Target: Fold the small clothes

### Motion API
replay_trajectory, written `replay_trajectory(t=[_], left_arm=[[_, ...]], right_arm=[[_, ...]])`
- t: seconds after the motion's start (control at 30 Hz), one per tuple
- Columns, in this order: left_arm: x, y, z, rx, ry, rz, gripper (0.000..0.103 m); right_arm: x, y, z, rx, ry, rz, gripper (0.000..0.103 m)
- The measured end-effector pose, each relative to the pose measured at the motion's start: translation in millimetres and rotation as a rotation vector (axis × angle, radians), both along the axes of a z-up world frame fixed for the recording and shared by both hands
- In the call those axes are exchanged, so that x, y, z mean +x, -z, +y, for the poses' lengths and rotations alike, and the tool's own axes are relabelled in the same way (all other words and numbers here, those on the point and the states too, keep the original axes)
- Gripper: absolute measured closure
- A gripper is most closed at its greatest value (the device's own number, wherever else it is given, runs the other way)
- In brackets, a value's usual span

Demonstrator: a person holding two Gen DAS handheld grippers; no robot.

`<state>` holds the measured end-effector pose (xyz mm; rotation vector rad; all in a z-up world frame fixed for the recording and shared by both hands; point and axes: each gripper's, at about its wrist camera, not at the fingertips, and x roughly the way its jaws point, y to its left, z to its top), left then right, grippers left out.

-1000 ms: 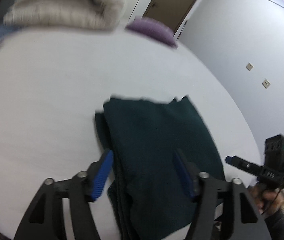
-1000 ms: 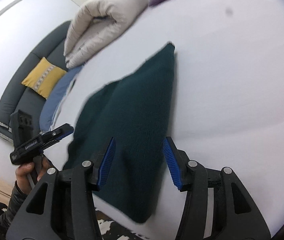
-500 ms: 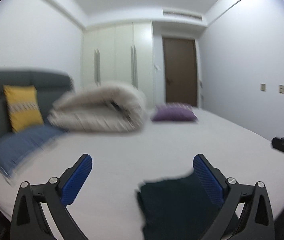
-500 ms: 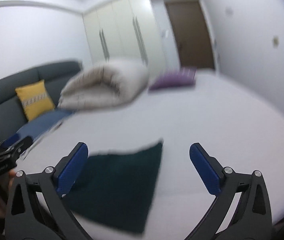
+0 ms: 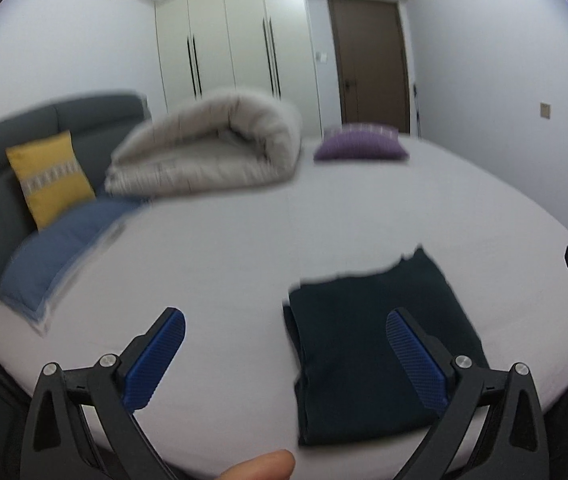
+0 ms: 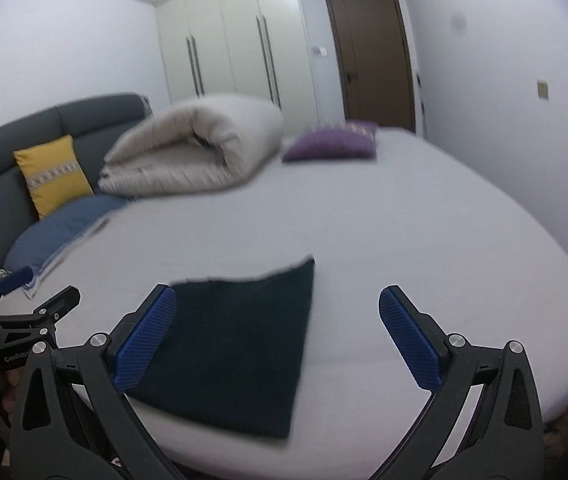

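Observation:
A dark green folded garment (image 5: 368, 344) (image 6: 240, 340) lies flat near the front edge of the white bed (image 5: 244, 248) (image 6: 424, 240). My left gripper (image 5: 284, 324) hovers above the bed's front edge, open wide, nothing between its blue pads; the garment lies below its right finger. My right gripper (image 6: 276, 304) is also open wide and holds nothing, with the garment under its left finger. The tip of the right gripper shows at the right edge of the left wrist view, and the left gripper (image 6: 36, 312) shows at the lower left of the right wrist view.
A rolled beige duvet (image 5: 212, 152) (image 6: 196, 152), a purple cushion (image 5: 360, 148) (image 6: 332, 142) and a blue pillow (image 5: 60, 248) (image 6: 60, 232) lie at the bed's far side. A grey headboard with a yellow cushion (image 5: 48, 178) stands left. Wardrobe and door stand behind.
Both grippers opened wide and rose away from the garment, tilting up so the room's far end came into view. The garment stays folded on the bed.

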<state>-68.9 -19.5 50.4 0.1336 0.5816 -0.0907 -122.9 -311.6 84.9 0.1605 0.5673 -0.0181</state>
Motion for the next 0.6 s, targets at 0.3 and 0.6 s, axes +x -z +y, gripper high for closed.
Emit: replay_trajectory(t=[0.3, 0.6], left_arm=[[6, 46, 8, -0.014, -0.035, 0.163, 0.0], [15, 72, 13, -0.009, -0.052, 0.238, 0.0]], right_arm=[[23, 69, 1, 0.012, 0.044, 0.272, 0.0], [33, 105, 5, -0.003, 0.046, 0.346, 0.0]])
